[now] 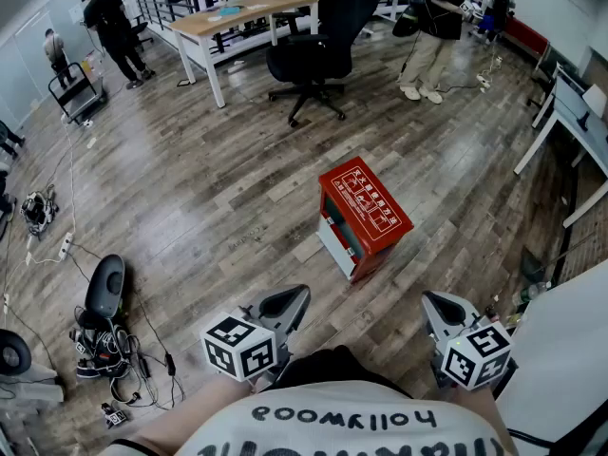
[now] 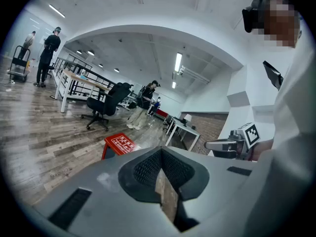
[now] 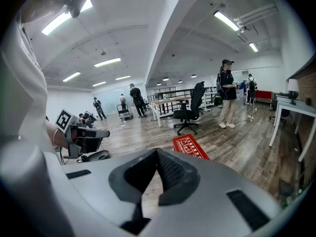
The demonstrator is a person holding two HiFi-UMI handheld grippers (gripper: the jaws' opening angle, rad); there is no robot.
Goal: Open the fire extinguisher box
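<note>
The red fire extinguisher box (image 1: 366, 218) lies on the wood floor, its lid with white print facing up and its door closed. It also shows beyond the jaws as the red box (image 2: 120, 144) in the left gripper view and the red box (image 3: 190, 146) in the right gripper view. My left gripper (image 1: 300, 296) hovers short of the box, to its lower left, jaws shut and empty. My right gripper (image 1: 430, 301) hangs to the box's lower right, also shut with nothing in it. Neither gripper touches the box.
A black office chair (image 1: 318, 50) and a wooden desk (image 1: 242, 12) stand beyond the box. Several people stand at the back. Cables and gear (image 1: 100, 321) lie on the floor at the left. White tables (image 1: 570, 103) line the right side.
</note>
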